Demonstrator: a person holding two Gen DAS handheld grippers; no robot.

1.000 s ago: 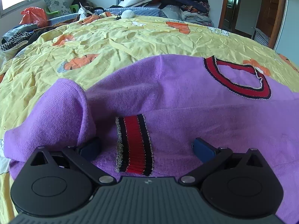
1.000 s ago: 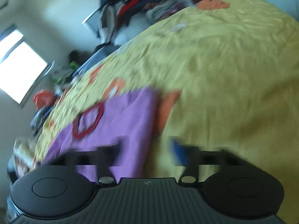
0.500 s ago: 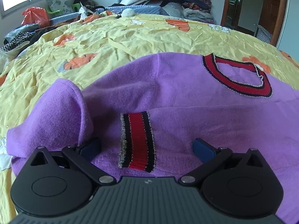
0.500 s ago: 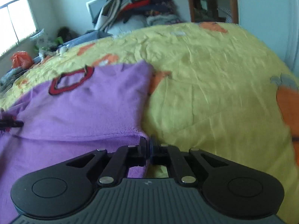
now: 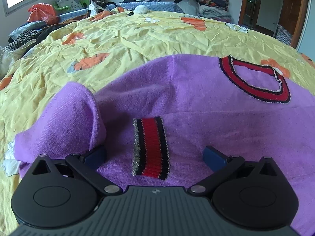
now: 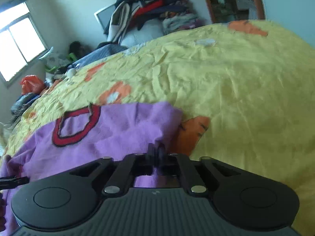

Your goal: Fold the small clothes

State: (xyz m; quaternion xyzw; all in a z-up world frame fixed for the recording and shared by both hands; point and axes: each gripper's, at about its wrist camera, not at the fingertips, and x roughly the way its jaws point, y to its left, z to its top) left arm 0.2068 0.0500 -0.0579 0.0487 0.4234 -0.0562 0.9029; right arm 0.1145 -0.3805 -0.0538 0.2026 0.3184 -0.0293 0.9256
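My right claw (image 6: 156, 151) pinches the sweater (image 6: 118, 129) edge (left claw (image 5: 155, 155) wide open, empty); its body lies leftward.

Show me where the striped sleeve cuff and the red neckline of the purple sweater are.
striped sleeve cuff (image 5: 151, 147), left wrist view, middle of its red band.
red neckline (image 6: 75, 125), right wrist view, its lower red edge.

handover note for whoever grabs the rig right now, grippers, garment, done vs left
Left gripper: open, jaws either side of the striped cuff, not gripping.
Right gripper: shut on the purple sweater, pinching its edge.
Sweater lies on the yellow bedspread, collar toward the far side.
Done: one sleeve folded in across the body.
Left: likely fold the right-hand side over, then fold the body.
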